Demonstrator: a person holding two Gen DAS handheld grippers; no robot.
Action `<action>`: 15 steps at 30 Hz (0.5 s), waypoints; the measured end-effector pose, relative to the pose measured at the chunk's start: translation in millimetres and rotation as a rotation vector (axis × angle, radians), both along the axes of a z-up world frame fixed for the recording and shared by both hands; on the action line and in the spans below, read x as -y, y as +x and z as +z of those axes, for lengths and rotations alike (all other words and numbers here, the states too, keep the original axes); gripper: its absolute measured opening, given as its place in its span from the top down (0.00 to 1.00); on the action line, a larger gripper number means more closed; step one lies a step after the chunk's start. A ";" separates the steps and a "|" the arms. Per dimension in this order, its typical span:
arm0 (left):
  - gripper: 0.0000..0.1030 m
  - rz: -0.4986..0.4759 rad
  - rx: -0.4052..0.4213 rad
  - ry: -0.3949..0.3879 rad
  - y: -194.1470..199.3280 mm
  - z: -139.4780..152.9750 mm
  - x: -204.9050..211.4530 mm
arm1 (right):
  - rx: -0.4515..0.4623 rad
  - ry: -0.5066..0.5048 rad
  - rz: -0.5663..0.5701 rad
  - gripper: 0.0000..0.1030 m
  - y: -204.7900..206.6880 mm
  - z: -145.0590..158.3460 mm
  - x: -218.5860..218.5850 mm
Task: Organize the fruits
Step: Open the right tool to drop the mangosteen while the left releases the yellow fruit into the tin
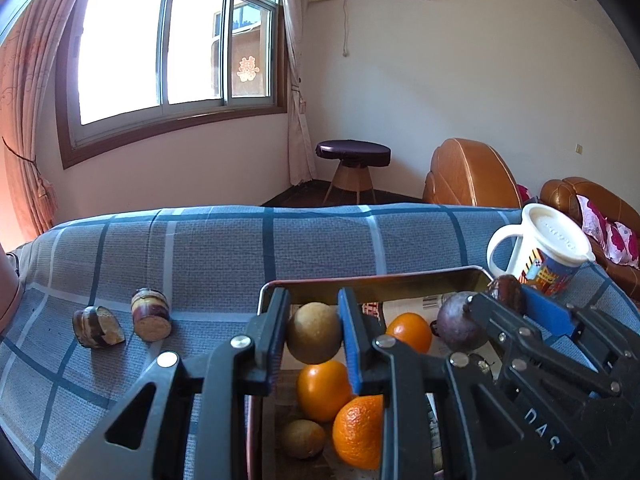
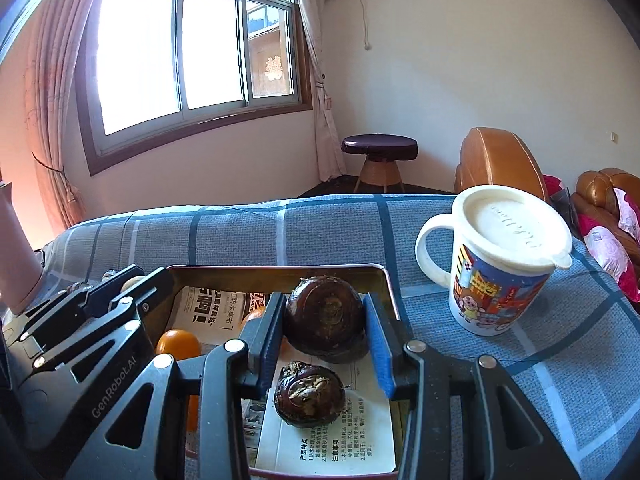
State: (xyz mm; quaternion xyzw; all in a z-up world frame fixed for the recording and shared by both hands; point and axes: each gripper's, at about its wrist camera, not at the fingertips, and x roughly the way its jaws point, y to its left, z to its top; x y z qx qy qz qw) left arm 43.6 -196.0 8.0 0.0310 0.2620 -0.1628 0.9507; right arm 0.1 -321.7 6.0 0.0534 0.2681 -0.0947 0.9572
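Observation:
A metal tray (image 1: 376, 282) lined with printed paper sits on the blue checked cloth. In the left wrist view, my left gripper (image 1: 314, 334) is shut on a tan round fruit (image 1: 314, 332) above the tray's left part, over several oranges (image 1: 322, 390) and a small brown fruit (image 1: 302, 438). In the right wrist view, my right gripper (image 2: 325, 322) is shut on a dark brown round fruit (image 2: 324, 318) above the tray (image 2: 276, 270). A second dark fruit (image 2: 309, 392) lies on the paper below it. The right gripper also shows in the left wrist view (image 1: 506, 294).
Two cut sugarcane pieces (image 1: 150, 314) lie on the cloth left of the tray. A lidded white mug (image 2: 496, 264) with cartoon print stands right of the tray. A stool (image 1: 352, 156) and brown sofa (image 1: 472, 176) are beyond the table.

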 end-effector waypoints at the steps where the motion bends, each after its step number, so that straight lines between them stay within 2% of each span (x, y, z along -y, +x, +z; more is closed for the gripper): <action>1: 0.74 -0.002 0.002 -0.002 0.3 -0.2 0.4 | -0.004 0.001 0.008 0.59 0.5 -0.9 -0.2; 10: 0.74 -0.012 -0.024 0.028 3.6 -3.3 6.9 | -0.038 0.046 0.069 0.59 7.2 -5.6 -0.2; 15: 0.74 -0.008 -0.037 0.025 4.0 -4.1 5.5 | -0.053 0.107 0.095 0.59 7.0 -9.1 6.5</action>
